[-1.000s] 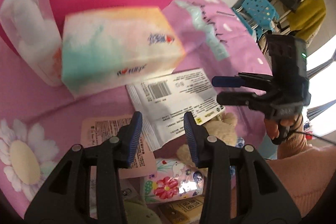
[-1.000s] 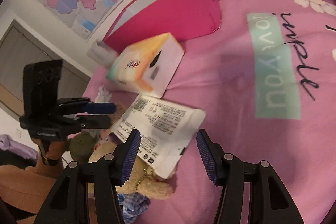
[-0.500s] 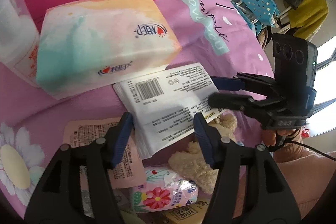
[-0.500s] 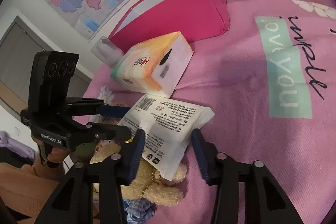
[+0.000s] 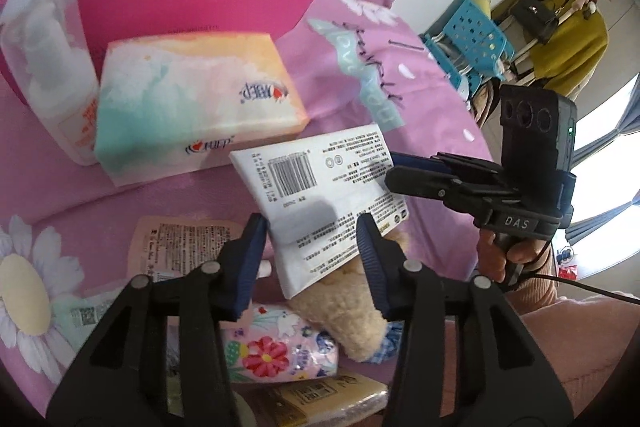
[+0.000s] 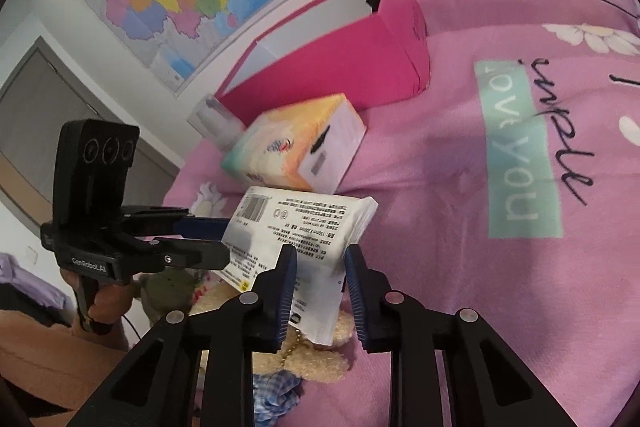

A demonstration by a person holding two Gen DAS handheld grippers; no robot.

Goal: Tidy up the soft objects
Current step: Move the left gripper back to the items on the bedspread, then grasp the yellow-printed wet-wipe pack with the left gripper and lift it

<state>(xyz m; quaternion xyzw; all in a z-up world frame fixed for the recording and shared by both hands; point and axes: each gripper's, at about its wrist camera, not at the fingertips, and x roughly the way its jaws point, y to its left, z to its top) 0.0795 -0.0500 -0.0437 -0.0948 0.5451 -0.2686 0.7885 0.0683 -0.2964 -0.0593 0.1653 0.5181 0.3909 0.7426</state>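
A white tissue pack (image 5: 320, 183) with a barcode hangs tilted above a beige teddy bear (image 5: 344, 311). My left gripper (image 5: 310, 231) has its blue pads against the pack's near end, and its jaws are still closing. My right gripper (image 6: 318, 259) grips the same white pack (image 6: 304, 227) at its other edge, its jaws also closing. From the left wrist view, the right gripper (image 5: 400, 171) comes in from the right. A colourful tissue pack (image 5: 192, 107) lies in front of an open pink box (image 5: 200, 11).
Everything rests on a pink bedspread (image 6: 480, 287). A clear-wrapped roll pack (image 5: 44, 67) leans beside the box. A floral pack (image 5: 272, 351), a pink sachet (image 5: 176, 247) and a yellow pack (image 5: 320, 395) lie near me. A blue basket (image 5: 476, 43) stands past the bed.
The left jaws widened, then narrowed around the white pack. The right jaws narrowed onto it. The pack has lifted off the bedspread and tilted.
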